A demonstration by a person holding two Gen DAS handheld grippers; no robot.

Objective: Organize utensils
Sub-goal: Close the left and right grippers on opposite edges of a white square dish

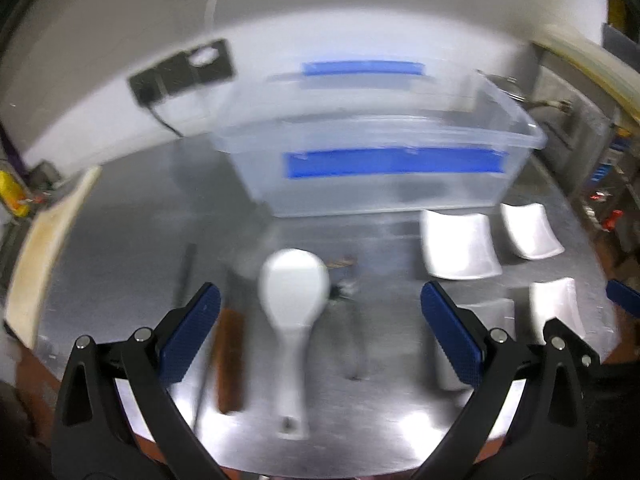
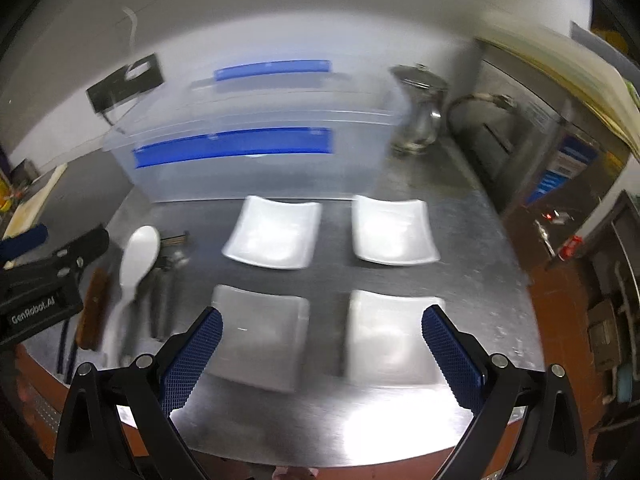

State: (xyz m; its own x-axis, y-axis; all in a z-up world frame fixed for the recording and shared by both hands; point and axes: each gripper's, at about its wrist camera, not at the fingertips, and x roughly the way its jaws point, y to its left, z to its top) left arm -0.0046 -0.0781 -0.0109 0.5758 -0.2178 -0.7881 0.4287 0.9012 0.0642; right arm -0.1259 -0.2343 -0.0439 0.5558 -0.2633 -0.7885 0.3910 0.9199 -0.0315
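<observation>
- Utensils lie in a row at the near left of the steel table [image 2: 400, 420]: a white rice paddle [image 1: 292, 292], a brown-handled tool [image 1: 230, 360] just left of it, and dark metal pieces [image 1: 352, 336] just right of it, too blurred to name.
- Left gripper [image 1: 320, 336] hovers over that row with its fingers spread wide and nothing between them; the paddle's handle runs up the middle of the gap.
- Right gripper [image 2: 322, 354] hangs over the two nearest of four white square dishes [image 2: 260, 332], fingers likewise spread and empty.
- Judging from this, the step in hand is picking up the paddle: lower the left gripper straight down, centre on the narrow handle and not the broad blade, and keep clear of the brown-handled tool.
- Farther back stands a clear plastic bin [image 1: 380, 176] with blue handles, open-topped, the likely place for the utensils; a metal jug [image 2: 418, 112] stands at its right.
</observation>
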